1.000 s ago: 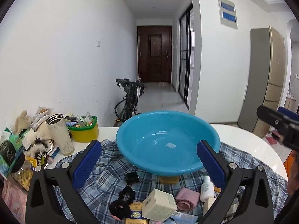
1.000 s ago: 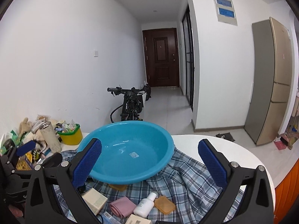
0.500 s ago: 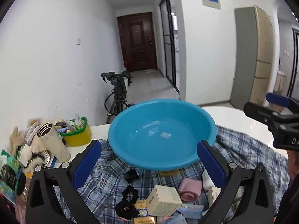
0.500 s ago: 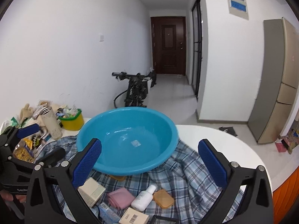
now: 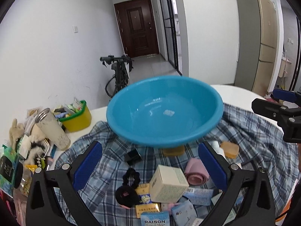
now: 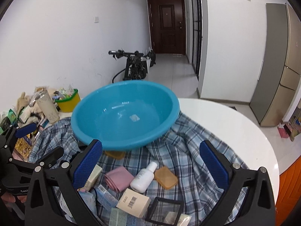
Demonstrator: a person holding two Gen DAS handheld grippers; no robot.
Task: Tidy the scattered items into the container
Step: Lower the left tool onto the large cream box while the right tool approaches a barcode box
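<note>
Right wrist view, listed largest to smallest. White round table (image 6: 225,120): I see its bare top open on the right, out to the curved edge. Plaid cloth (image 6: 188,150): rumpled over the table's left and middle, stopping short of the right edge. Blue basin (image 6: 124,113): nothing inside but a small white speck; it sits on the cloth, tilted, its near rim overhanging an amber piece I cannot identify. Scattered items, all on the cloth in front of the basin: barcode box (image 6: 133,202), pink roll (image 6: 117,179), white bottle (image 6: 144,177) lying on its side, orange soap case (image 6: 165,177) touching the bottle.

Left wrist view: cream box (image 5: 167,183), black scrunchie (image 5: 131,177).

Right gripper (image 6: 150,162): fingers spread wide, holding nothing, above the bottle. Left gripper (image 5: 150,165): fingers likewise wide and empty, above the cream box.
</note>
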